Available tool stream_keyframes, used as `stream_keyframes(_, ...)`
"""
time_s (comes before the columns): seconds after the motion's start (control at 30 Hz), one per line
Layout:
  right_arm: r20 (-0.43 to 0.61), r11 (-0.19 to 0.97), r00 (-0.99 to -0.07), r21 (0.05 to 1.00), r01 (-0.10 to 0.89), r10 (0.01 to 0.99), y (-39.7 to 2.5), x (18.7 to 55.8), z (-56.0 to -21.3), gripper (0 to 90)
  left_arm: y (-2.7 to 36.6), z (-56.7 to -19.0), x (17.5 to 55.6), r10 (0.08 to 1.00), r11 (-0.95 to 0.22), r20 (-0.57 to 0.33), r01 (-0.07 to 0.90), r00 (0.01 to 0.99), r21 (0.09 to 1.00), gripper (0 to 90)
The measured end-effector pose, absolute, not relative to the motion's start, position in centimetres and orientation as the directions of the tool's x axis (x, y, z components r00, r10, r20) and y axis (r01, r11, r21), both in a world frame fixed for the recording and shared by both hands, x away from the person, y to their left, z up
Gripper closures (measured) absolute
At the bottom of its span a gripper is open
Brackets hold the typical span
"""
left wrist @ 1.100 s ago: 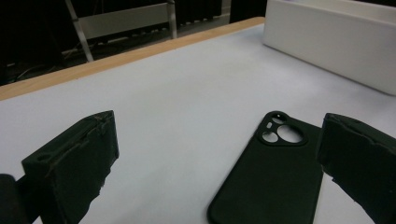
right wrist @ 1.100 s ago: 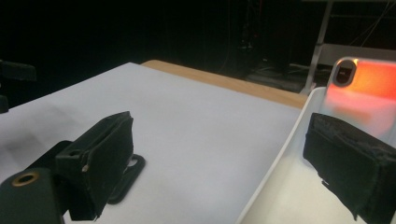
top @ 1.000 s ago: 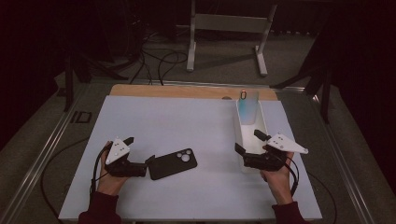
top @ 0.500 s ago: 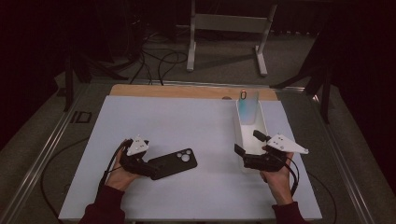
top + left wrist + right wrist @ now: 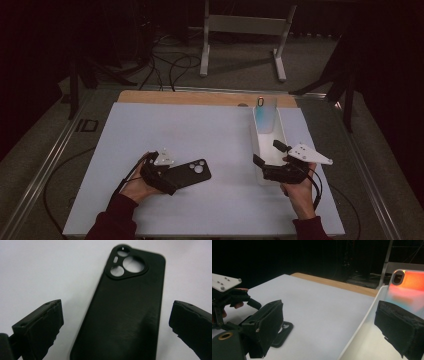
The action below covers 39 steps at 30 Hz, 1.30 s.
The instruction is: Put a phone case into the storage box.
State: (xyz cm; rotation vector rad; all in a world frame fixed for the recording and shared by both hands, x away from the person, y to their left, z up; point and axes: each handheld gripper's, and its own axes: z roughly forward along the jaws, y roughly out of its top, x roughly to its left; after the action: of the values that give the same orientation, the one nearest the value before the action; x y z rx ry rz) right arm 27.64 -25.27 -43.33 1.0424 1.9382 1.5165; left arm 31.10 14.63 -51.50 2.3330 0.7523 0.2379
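the left gripper (image 5: 116, 322) is standing with its two black jaws wide apart, one on each side of the lower end of the phone case (image 5: 125, 312), and neither pad is touching it. the case is lying flat on the white mat (image 5: 50, 270) with its back up, its camera cut-out pointing away from the gripper. in the high view the left gripper (image 5: 167, 176) is sitting right at the near left end of the phone case (image 5: 192, 172), with the person's left hand (image 5: 135, 186) gripping it from behind and a dark red sleeve (image 5: 112, 222) trailing toward the near edge of the mat.

the right gripper (image 5: 332, 332) is also holding its jaws wide apart, gripping nothing; one jaw is hanging over the mat and the other is over the inside of the white tray (image 5: 362, 340), so the tray's near wall is lying between them. whether a pad is touching the tray cannot be told. in the high view the right gripper (image 5: 266, 156) is sitting at the near end of the tray (image 5: 260, 145), well to the right of the case, with the right hand (image 5: 299, 192) behind it.

a phone (image 5: 264, 114) with a pale blue back is leaning upright at the far end of the tray; in the right gripper view the phone (image 5: 409, 290) is glowing orange and pink. the mat (image 5: 200, 130) is lying on a table with a wooden strip (image 5: 200, 97) along its far edge.
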Motion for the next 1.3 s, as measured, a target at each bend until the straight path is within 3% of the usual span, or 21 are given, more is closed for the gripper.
stream_keyframes(0.77, 0.098, 0.108, -0.593, 0.947, 0.301, 0.799, -25.9, 27.7, -44.2, 8.3, 13.9, -52.6, 31.5, 0.554, -0.698, -0.013, 0.473, 0.833, 0.538, 2.9)
stream_keyframes(1.03, 0.097, 0.110, -0.600, 0.948, 0.299, 0.794, -25.7, 27.6, -44.1, 8.3, 13.4, -52.1, 31.3, 0.541, -0.726, -0.005, 0.470, 0.841, 0.501, 11.7)
stream_keyframes(1.3, 0.103, 0.107, -0.600, 0.946, 0.305, 0.794, -25.8, 27.6, -44.1, 8.3, 14.0, -52.3, 30.3, 0.572, -0.676, 0.005, 0.468, 0.820, 0.569, 15.2)
